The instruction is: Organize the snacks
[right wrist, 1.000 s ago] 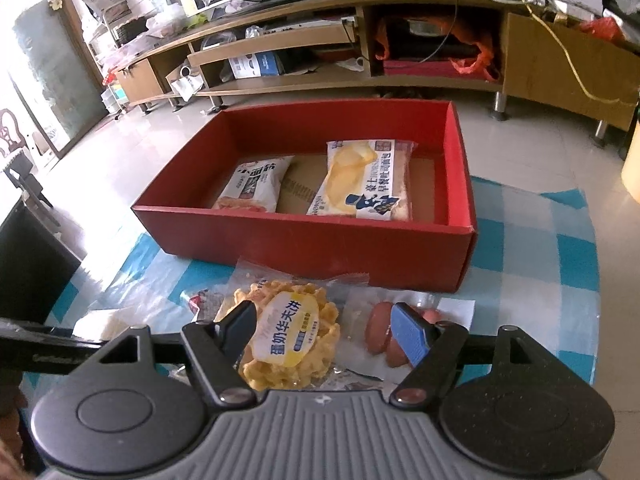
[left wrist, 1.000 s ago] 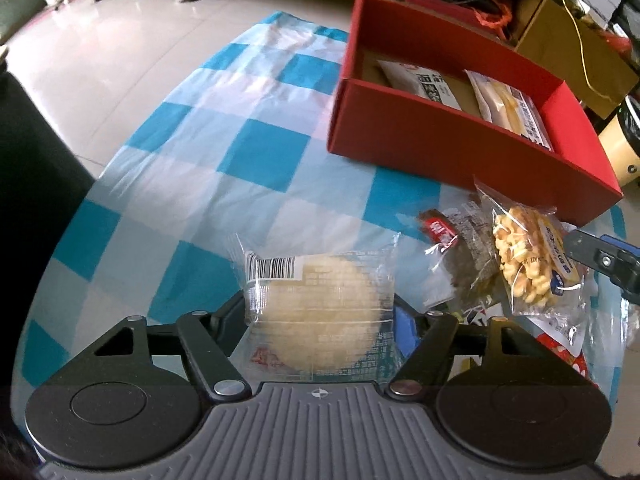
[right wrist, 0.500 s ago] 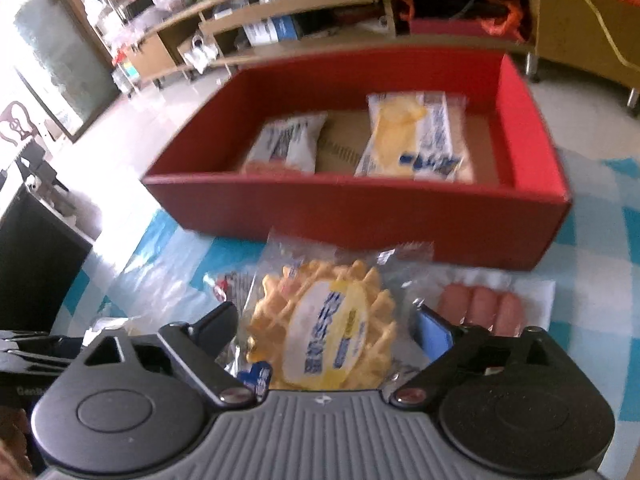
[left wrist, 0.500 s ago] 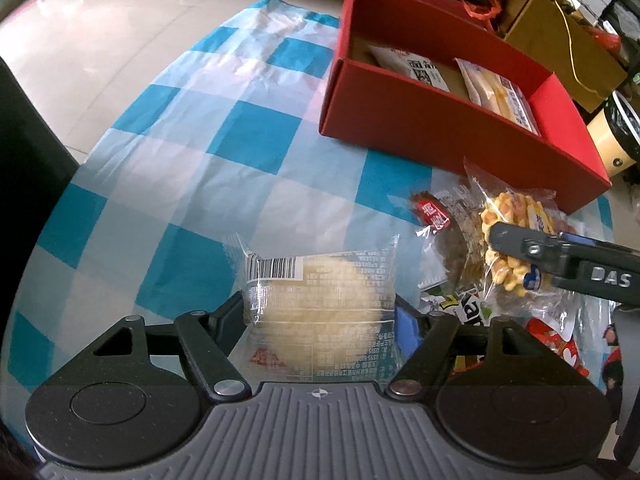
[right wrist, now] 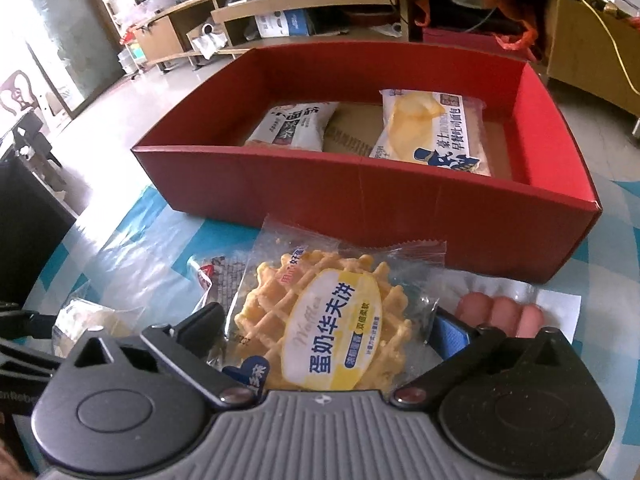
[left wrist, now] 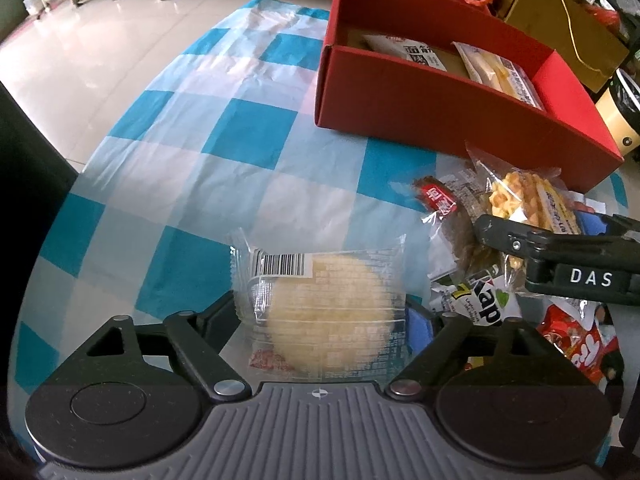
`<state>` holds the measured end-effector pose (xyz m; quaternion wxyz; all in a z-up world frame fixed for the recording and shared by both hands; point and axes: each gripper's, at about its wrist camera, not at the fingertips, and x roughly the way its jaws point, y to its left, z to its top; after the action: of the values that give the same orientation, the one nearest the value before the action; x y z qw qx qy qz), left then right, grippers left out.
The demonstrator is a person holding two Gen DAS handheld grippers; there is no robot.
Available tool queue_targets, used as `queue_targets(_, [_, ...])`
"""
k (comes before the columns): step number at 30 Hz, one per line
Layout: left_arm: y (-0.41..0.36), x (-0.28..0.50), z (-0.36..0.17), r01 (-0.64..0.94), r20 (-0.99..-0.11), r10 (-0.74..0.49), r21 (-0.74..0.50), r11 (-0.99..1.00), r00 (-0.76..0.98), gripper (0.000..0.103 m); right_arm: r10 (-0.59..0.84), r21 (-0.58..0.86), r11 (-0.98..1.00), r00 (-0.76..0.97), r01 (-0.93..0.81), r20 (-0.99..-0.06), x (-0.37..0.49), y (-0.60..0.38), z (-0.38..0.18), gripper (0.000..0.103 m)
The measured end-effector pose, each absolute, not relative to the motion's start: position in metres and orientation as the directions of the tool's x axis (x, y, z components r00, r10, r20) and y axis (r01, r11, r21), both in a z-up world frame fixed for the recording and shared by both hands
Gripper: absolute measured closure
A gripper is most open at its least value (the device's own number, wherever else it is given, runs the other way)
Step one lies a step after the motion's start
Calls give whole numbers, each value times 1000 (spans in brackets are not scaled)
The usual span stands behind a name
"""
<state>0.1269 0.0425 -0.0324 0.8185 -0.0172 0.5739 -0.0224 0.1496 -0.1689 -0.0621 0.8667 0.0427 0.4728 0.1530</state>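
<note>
The round pale cake in a clear wrapper with a barcode [left wrist: 320, 312] lies flat on the counter covered by a blue-and-white checked cloth [left wrist: 248, 136], well short of the red cardboard box [left wrist: 432, 112]. The left gripper [left wrist: 320, 320] straddles it, and its fingers are spreading, wider than a second ago; they look just clear of the wrapper, though the close view makes contact hard to rule out. The right gripper [right wrist: 328, 328] has come down over the clear-wrapped golden waffle with a yellow oval label [right wrist: 324, 328], and its fingers are also opening, now set well apart on either side of the packet. Both snacks sit framed for pickup, not yet pinched. Two white bread packets [right wrist: 432, 132] already rest in the box, so closing and lifting likely come next.
</note>
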Motion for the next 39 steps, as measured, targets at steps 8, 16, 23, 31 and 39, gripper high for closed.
queue_targets(8, [35, 125, -37, 41, -940, -9, 5, 999, 340, 18, 319, 222, 944, 493, -245, -810, 149, -177, -54, 21])
queue_targets(16, [33, 124, -30, 39, -940, -40, -29, 999, 339, 25, 284, 168, 951, 523, -258, -804, 138, -185, -43, 27])
queue_targets(23, [29, 125, -17, 41, -927, -63, -52, 998, 370, 26, 299, 187, 950, 556, -250, -776, 131, -197, -29, 27])
queue_targets(31, [18, 126, -9, 61, -919, -80, -61, 996, 387, 26, 331, 218, 941, 562, -259, -758, 128, -199, -21, 27])
queue_targets(39, [9, 127, -2, 77, -908, -81, -53, 996, 412, 26, 344, 227, 937, 578, -267, -740, 126, -201, -13, 27])
